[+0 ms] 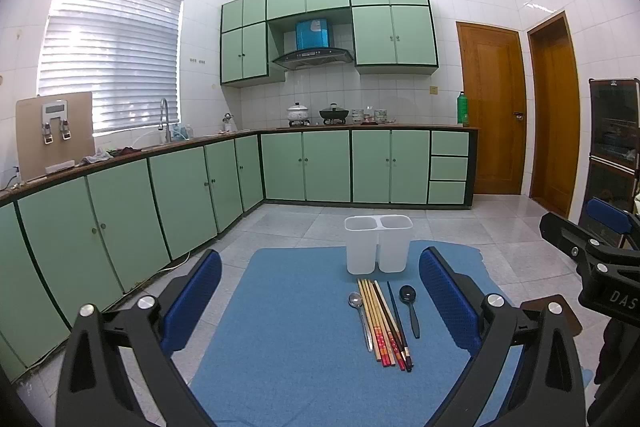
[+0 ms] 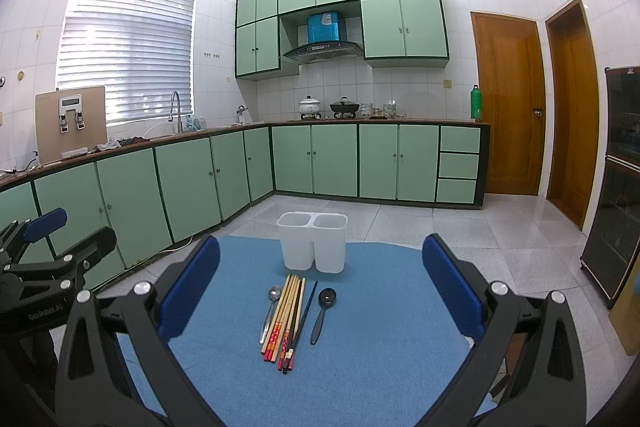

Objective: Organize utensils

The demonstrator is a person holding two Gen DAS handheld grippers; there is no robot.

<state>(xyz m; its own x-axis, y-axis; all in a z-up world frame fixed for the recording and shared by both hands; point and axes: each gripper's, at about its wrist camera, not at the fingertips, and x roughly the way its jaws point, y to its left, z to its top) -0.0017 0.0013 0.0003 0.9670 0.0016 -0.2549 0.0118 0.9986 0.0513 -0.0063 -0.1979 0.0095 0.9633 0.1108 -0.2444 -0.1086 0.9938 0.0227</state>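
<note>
A white two-compartment utensil holder (image 1: 378, 243) (image 2: 313, 242) stands empty at the far side of a blue mat (image 1: 288, 327) (image 2: 372, 339). In front of it lie a metal spoon (image 1: 360, 315) (image 2: 270, 309), a bundle of several wooden chopsticks (image 1: 380, 323) (image 2: 286, 319) and a black spoon (image 1: 411, 307) (image 2: 322, 311). My left gripper (image 1: 320, 303) is open and empty, held above the mat's near side. My right gripper (image 2: 320, 297) is open and empty, also above the near side; it shows at the right edge of the left wrist view (image 1: 592, 251).
The mat covers a small table over a grey tiled floor (image 1: 500, 223). Green cabinets (image 1: 120, 219) run along the left and back walls. Two wooden doors (image 1: 496, 107) are at the right, and a dark cabinet (image 2: 616, 179) stands at far right.
</note>
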